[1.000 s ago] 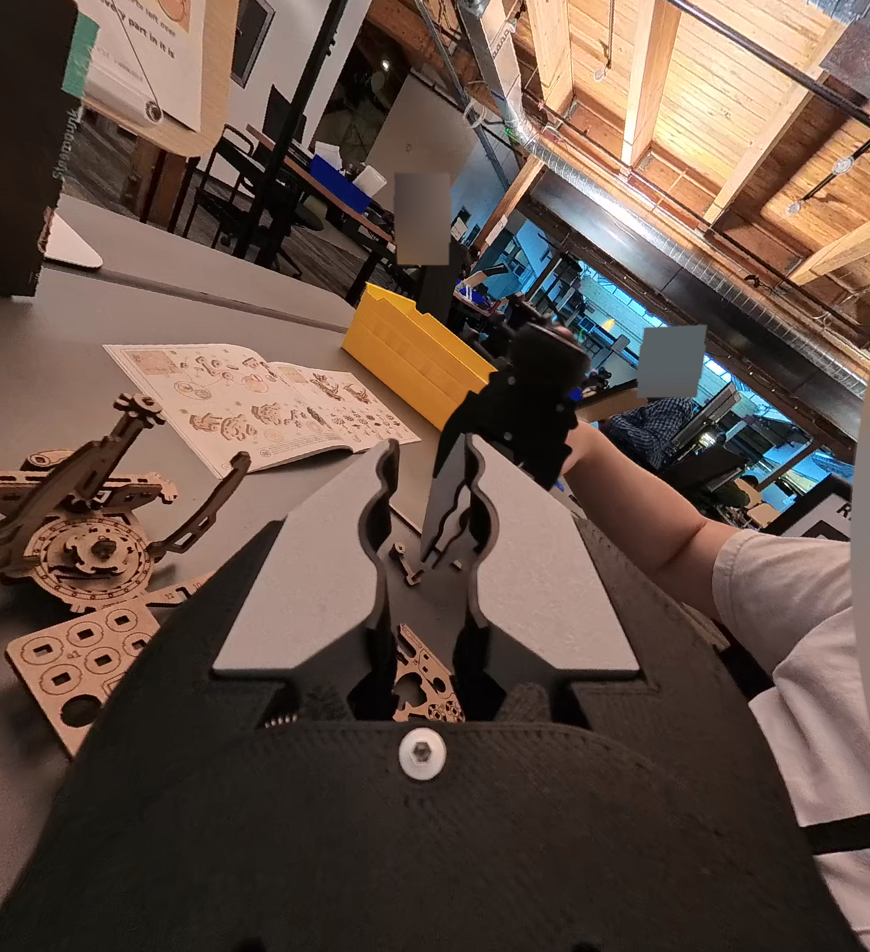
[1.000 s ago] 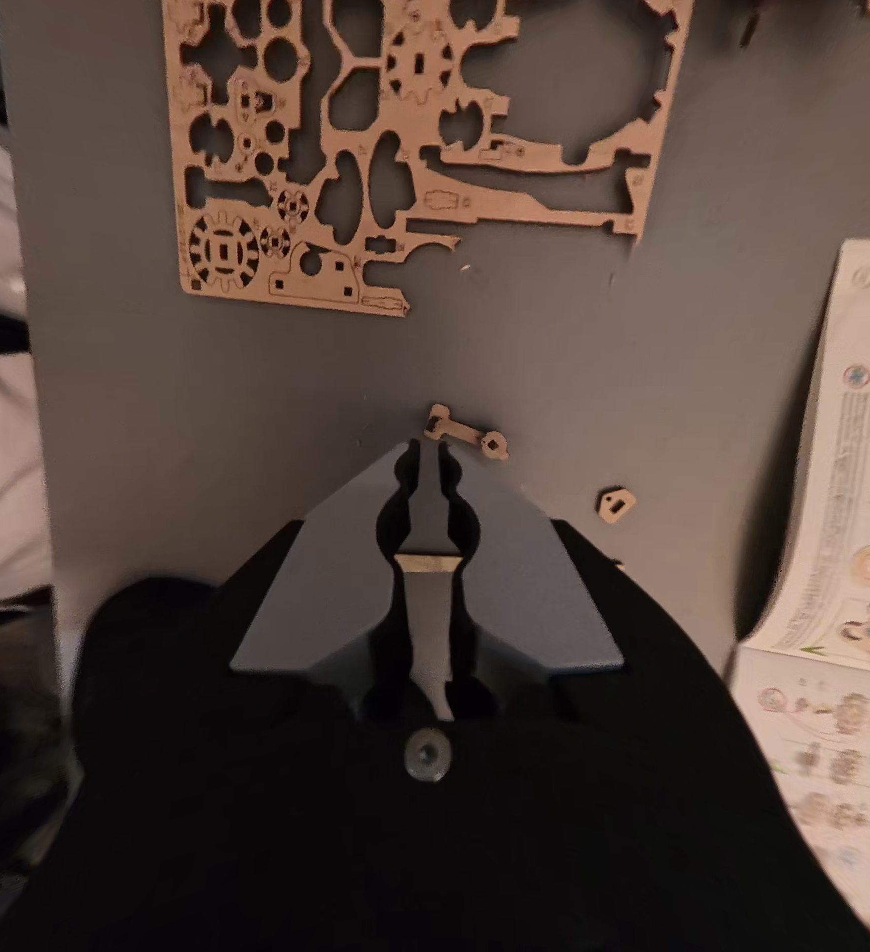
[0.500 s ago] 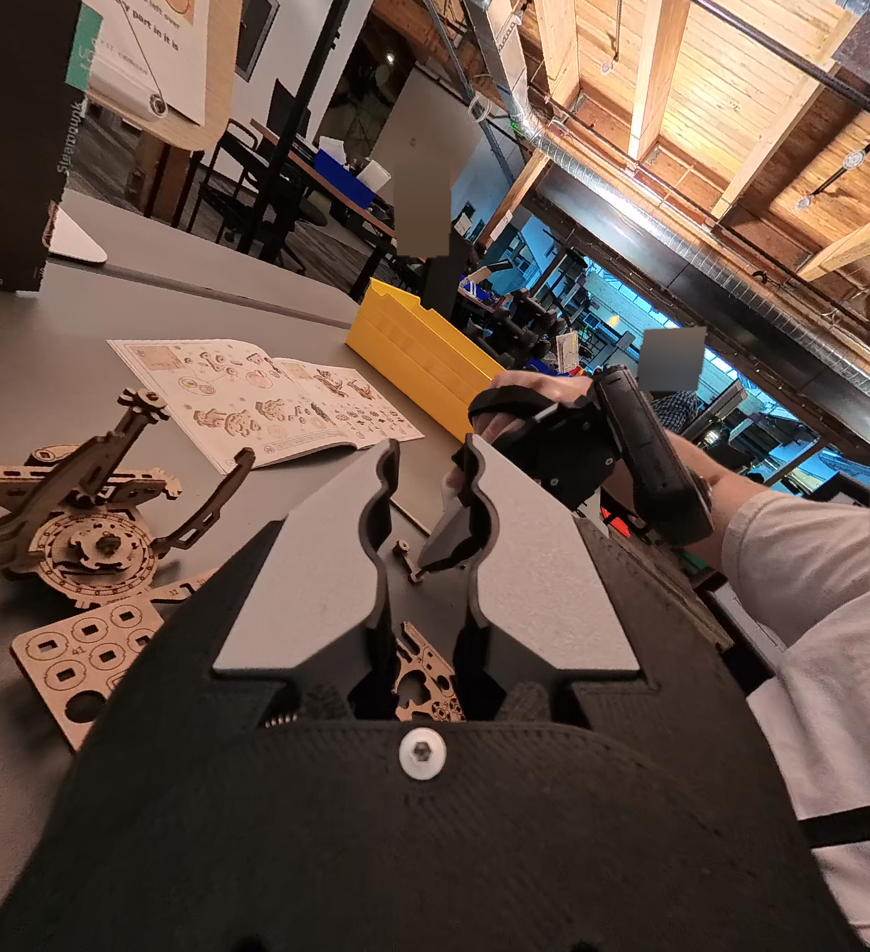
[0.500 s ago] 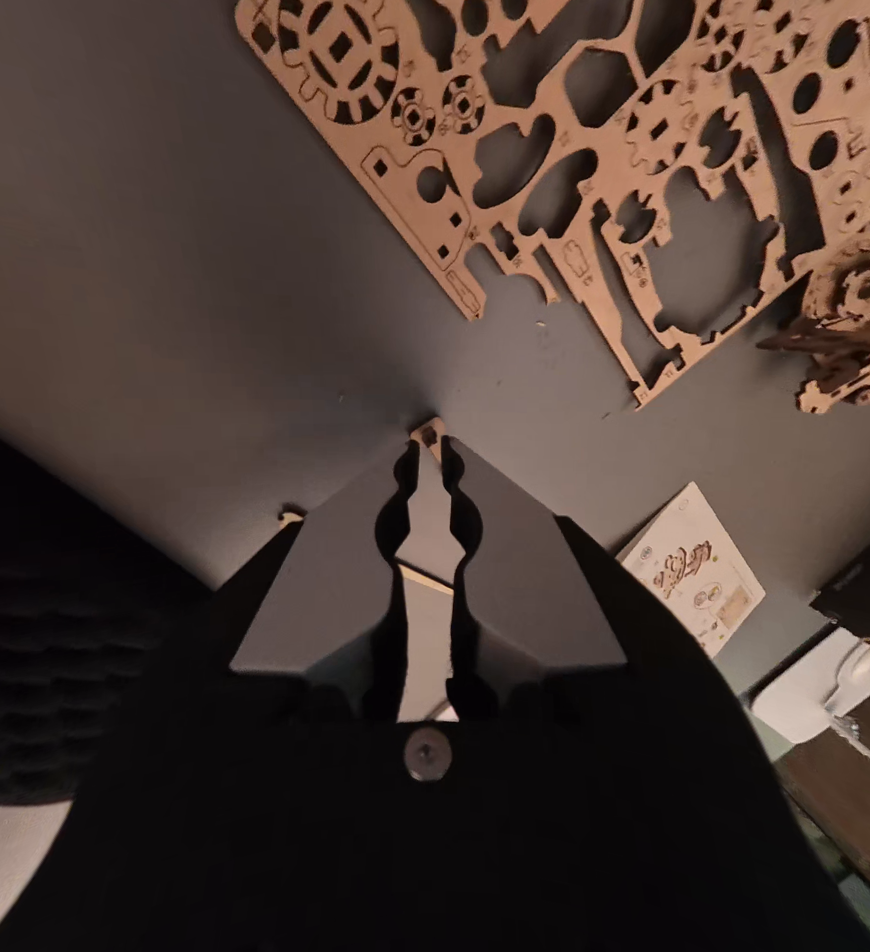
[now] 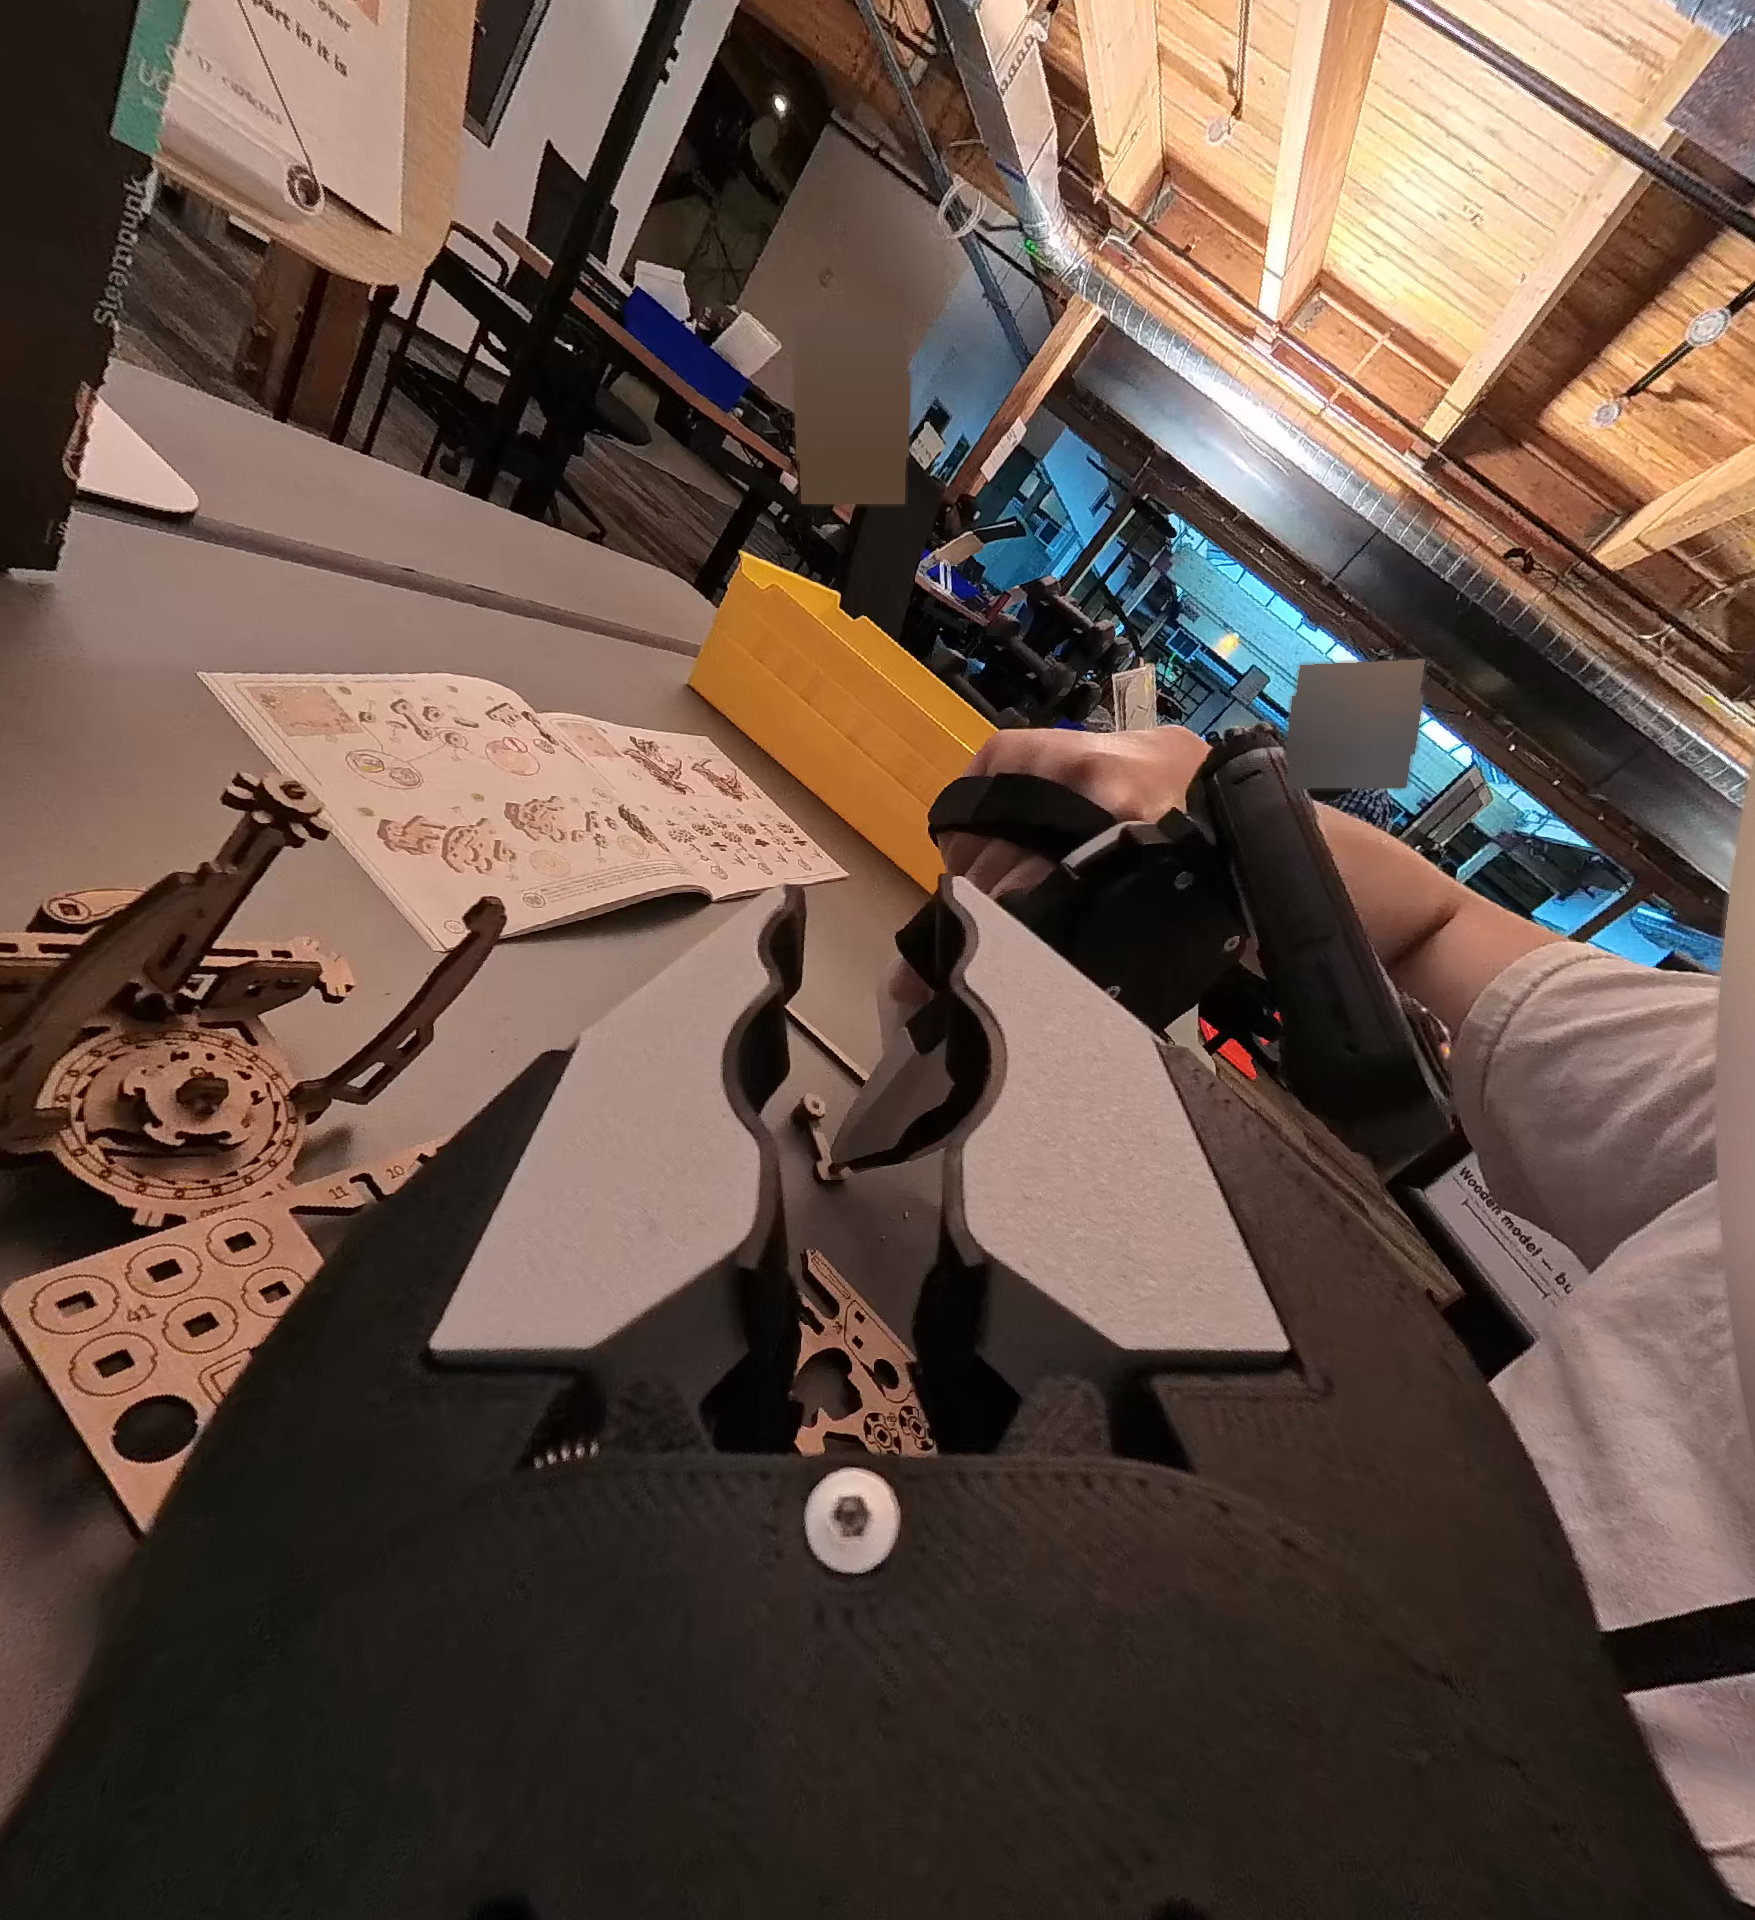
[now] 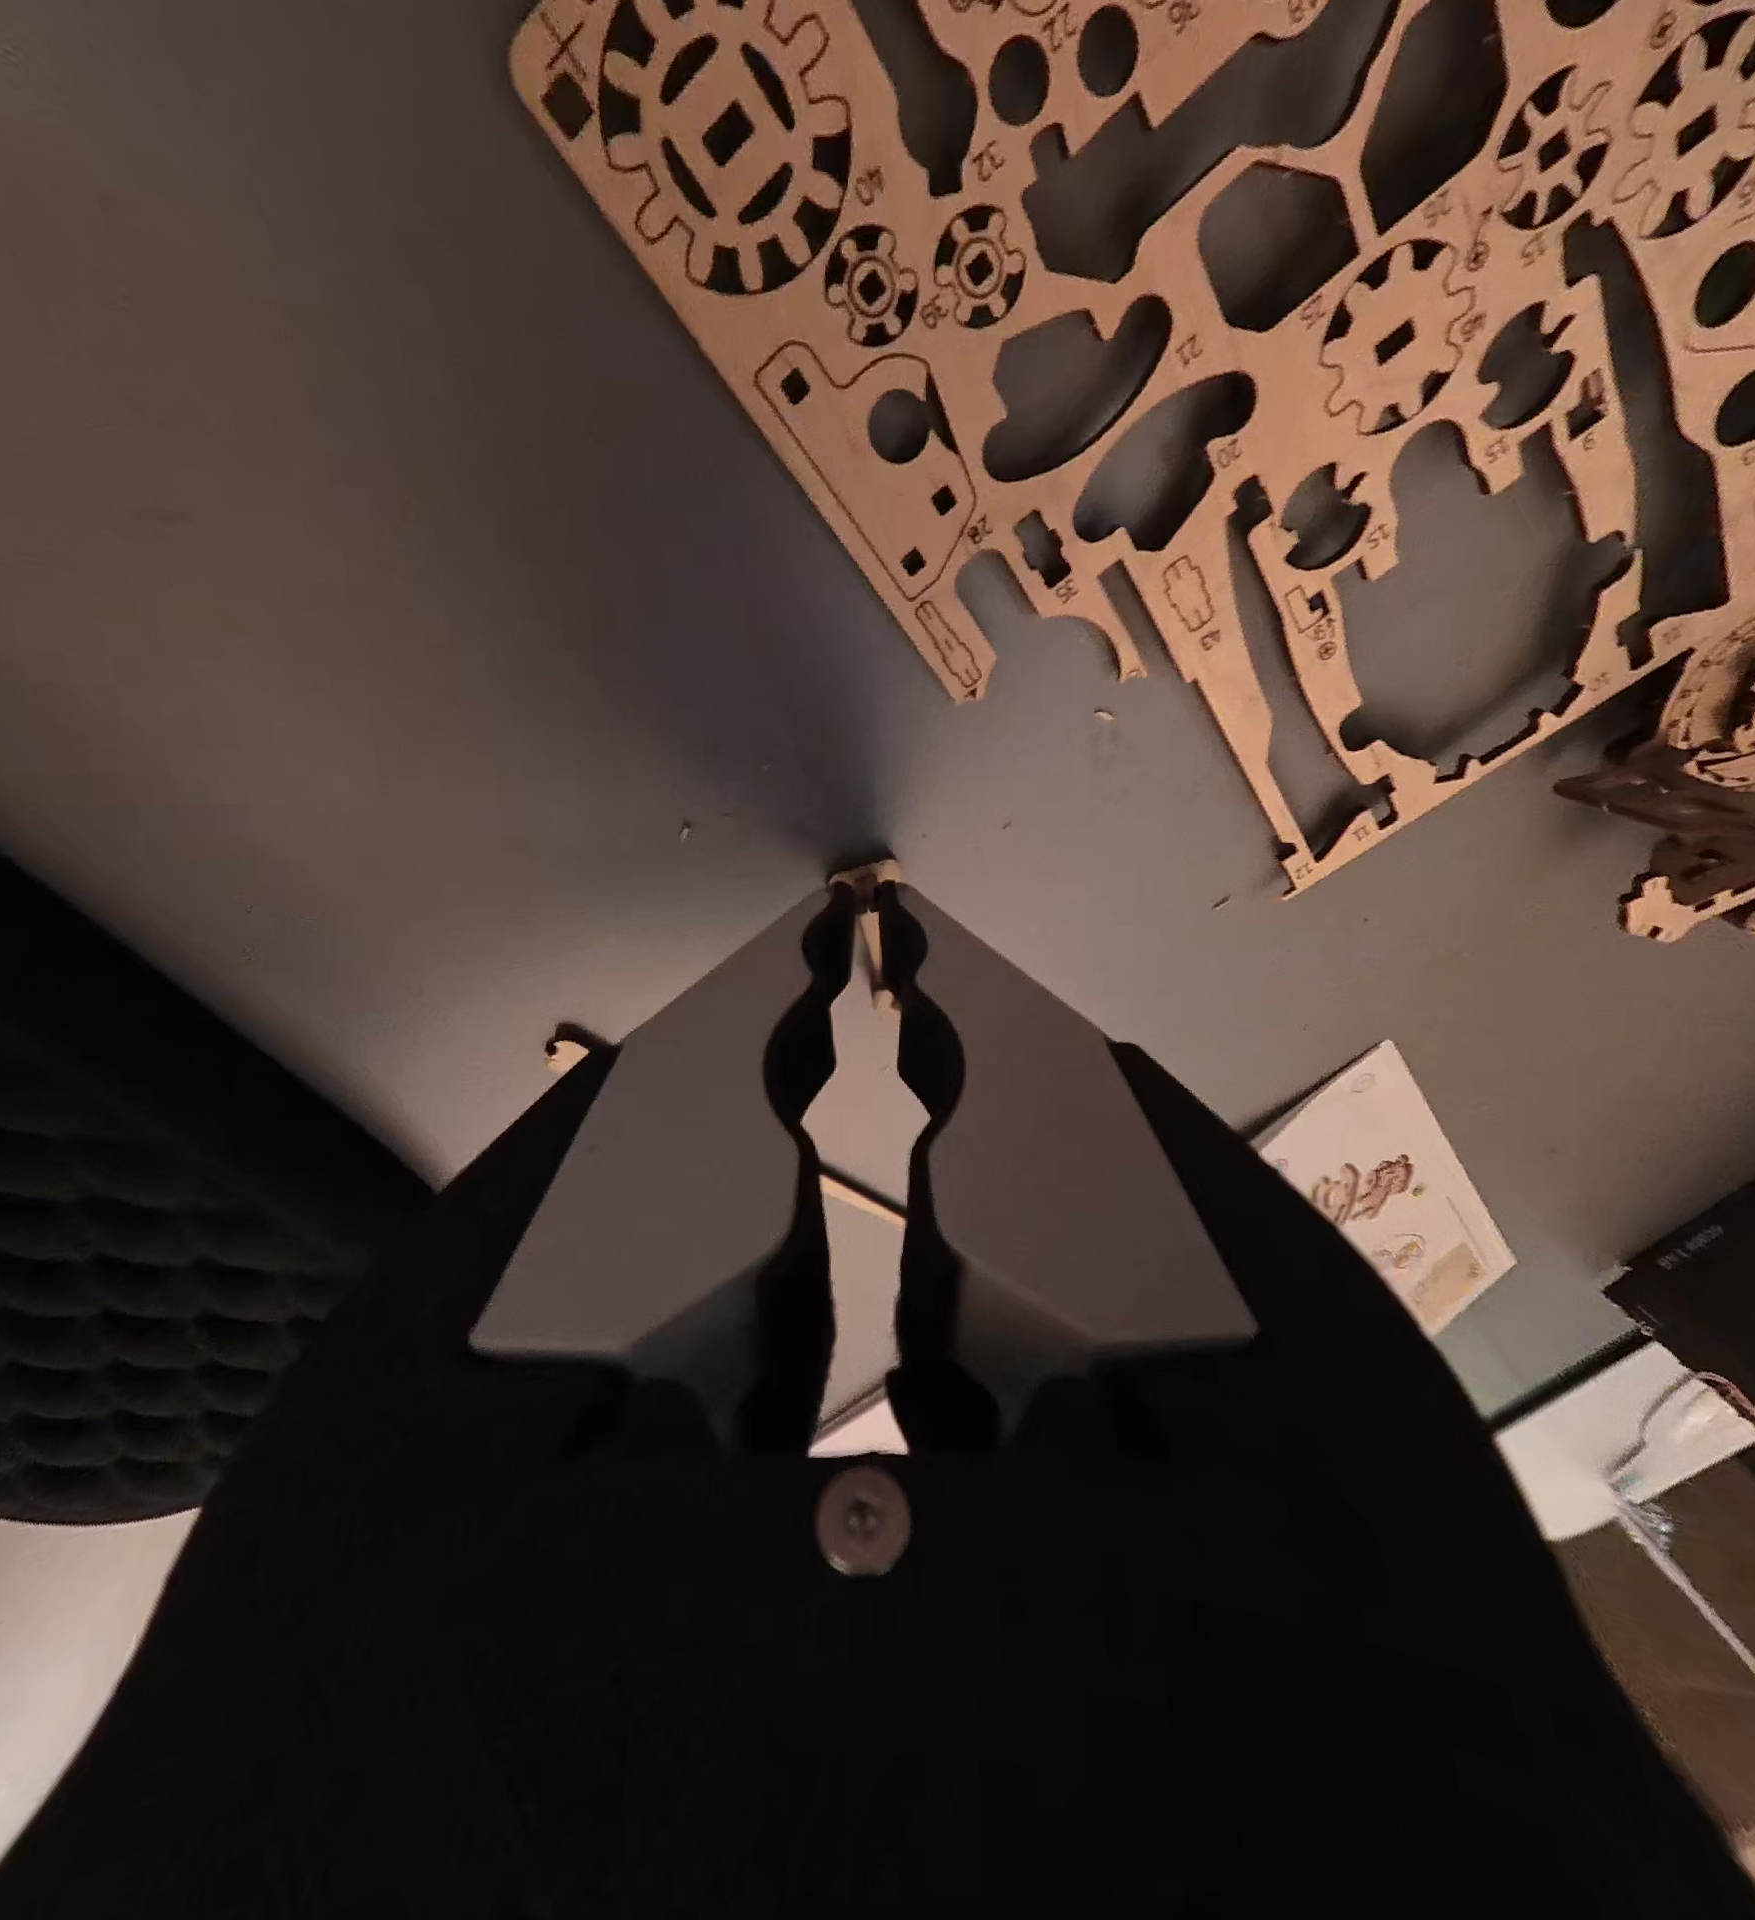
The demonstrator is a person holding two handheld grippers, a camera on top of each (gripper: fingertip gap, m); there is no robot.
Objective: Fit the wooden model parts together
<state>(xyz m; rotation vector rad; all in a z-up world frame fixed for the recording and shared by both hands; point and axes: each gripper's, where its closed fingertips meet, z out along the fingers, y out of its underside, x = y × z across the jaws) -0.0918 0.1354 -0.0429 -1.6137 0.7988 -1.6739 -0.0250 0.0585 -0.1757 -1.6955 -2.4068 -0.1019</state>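
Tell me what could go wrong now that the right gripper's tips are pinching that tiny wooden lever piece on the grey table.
1. The right gripper holds the small flat wooden lever piece only at its very tips; it may slip or flick away when lifted.
2. The piece is thin, so hard squeezing could snap it.
3. Another small loose wooden piece lies beside the gripper and could be knocked off the grey table.

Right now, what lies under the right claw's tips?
The right claw tips sit on a small wooden part lying on the grey table. Its fingers cover most of the part; actual grip is unclear.
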